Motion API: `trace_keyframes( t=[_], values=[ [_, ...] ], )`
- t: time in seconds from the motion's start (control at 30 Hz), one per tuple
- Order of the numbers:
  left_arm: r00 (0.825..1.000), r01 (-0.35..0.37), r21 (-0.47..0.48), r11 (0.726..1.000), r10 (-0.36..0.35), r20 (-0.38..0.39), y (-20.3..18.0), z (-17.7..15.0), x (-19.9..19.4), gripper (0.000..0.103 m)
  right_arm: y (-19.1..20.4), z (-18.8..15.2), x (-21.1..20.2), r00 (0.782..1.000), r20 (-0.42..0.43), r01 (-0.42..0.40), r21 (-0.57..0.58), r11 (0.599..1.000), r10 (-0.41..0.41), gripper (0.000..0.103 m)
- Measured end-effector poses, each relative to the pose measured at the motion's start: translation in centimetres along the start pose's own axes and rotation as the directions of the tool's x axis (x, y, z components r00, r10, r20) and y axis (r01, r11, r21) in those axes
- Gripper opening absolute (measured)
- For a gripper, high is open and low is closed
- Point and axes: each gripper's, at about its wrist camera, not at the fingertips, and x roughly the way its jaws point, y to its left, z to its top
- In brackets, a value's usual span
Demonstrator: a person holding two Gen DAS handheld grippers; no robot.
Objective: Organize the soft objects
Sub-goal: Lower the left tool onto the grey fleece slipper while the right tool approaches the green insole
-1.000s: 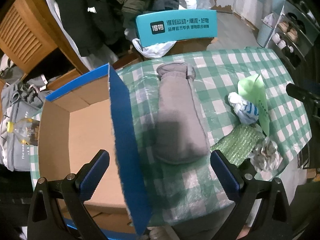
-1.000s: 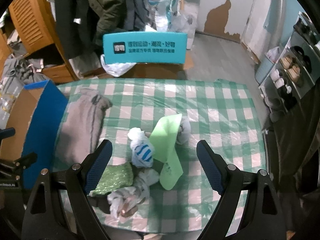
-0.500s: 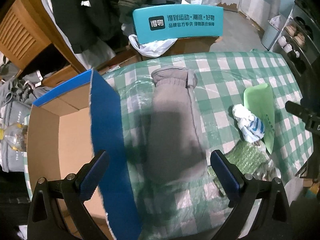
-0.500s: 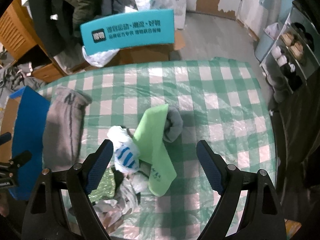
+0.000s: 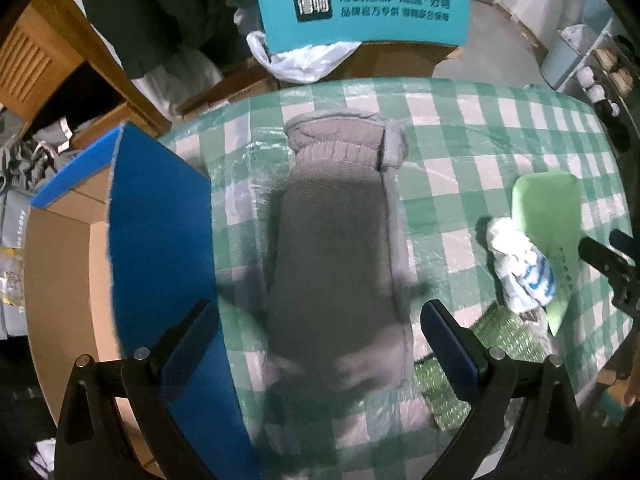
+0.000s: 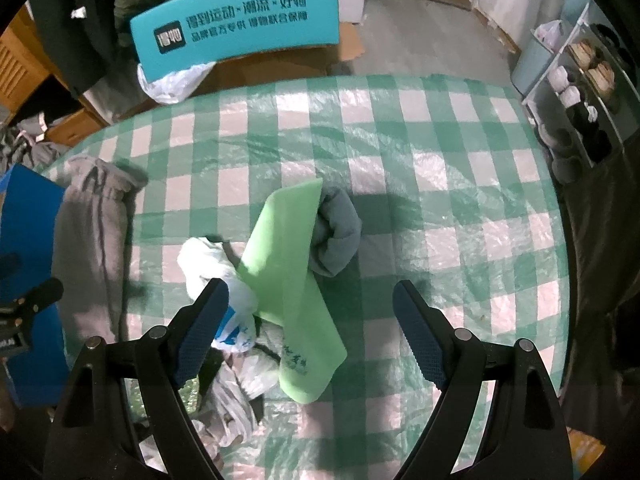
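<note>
While the left gripper (image 5: 320,336) hangs spread wide over the grey fleece garment (image 5: 340,260) beside the cardboard box (image 5: 64,280), only the right wrist view shows a rolled grey sock (image 6: 336,236). That sock lies on the checked tablecloth (image 6: 440,184) behind the green sleeve (image 6: 292,264), ahead of the right gripper (image 6: 310,320), its fingers wide apart and empty.

We see open checked tablecloth (image 6: 440,184) right of the rolled grey sock (image 6: 336,236) (nothing lies there), while the cardboard box (image 5: 160,248) wall stands just left of the grey garment (image 5: 340,264), hemming that side.
</note>
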Motion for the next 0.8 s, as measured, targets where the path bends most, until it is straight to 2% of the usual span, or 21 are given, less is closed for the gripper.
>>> trace_keyframes(
  t=[0.27, 0.63, 0.73, 0.8],
  values=[
    [0.999, -0.018, -0.004, 1.0, 0.018, -0.037, -0.7, 0.7, 2.2, 0.102, -0.2, -0.3, 2.2, 0.998, -0.061, -0.01, 0.016, 1.0, 0.011, 0.079],
    [0.997, -0.024, -0.018, 1.0, 0.023, -0.077, -0.7, 1.4, 4.4, 0.102, 0.6, -0.2, 4.7, 0.992, -0.117, -0.038, 0.025, 0.999, 0.041, 0.059],
    [0.996, -0.009, -0.028, 1.0, 0.007, -0.091, -0.4, 1.6, 5.1, 0.102, 0.9, -0.1, 5.0, 0.991, -0.127, -0.038, 0.014, 0.999, 0.039, 0.043],
    [0.995, 0.002, -0.033, 0.999, -0.005, -0.095, -0.3, 1.7, 5.4, 0.102, 1.1, 0.0, 5.2, 0.99, -0.134, -0.033, 0.01, 0.999, 0.034, 0.028]
  ],
)
